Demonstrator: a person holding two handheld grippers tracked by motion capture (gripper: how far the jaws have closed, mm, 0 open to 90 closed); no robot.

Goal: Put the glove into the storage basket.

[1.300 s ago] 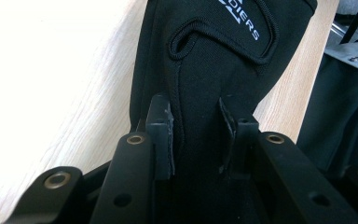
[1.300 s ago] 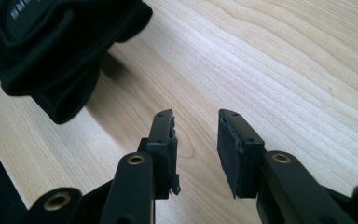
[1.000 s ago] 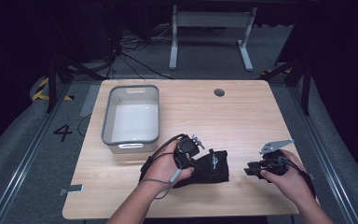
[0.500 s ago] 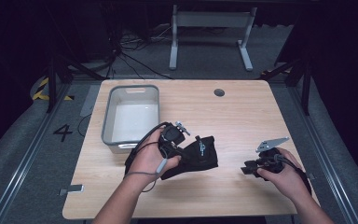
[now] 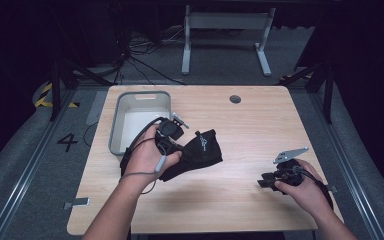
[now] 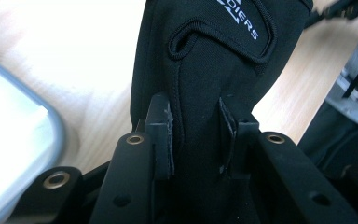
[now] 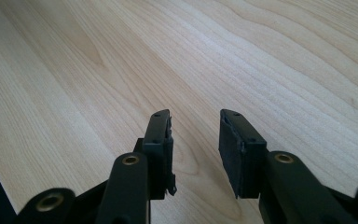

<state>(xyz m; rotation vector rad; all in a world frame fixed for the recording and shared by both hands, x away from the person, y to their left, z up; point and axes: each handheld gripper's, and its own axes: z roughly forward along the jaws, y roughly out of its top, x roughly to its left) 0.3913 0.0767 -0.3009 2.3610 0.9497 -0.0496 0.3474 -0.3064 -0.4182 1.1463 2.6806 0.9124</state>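
Note:
A black fabric pouch (image 5: pixel 202 150) with white lettering hangs lifted off the wooden table (image 5: pixel 260 125), just right of the grey bin (image 5: pixel 114 135). My left gripper (image 5: pixel 176 148) is shut on its lower end. In the left gripper view both pads (image 6: pixel 164 135) press into the black pouch (image 6: pixel 214 56), which rises between them. My right gripper (image 5: pixel 265 182) rests low at the table's front right. In the right gripper view its jaws (image 7: pixel 196 116) stand open over bare wood; they have just been opening, with nothing between them.
The grey bin is hollow and white inside; its corner (image 6: pixel 9 140) shows left of the pouch. A round cable hole (image 5: pixel 235 99) sits at the table's far side. A metal stand (image 5: pixel 225 20) is on the floor beyond the table.
My left hand has lifted the black pouch and carried it left and away from me, toward the bin. The right hand has stayed in place.

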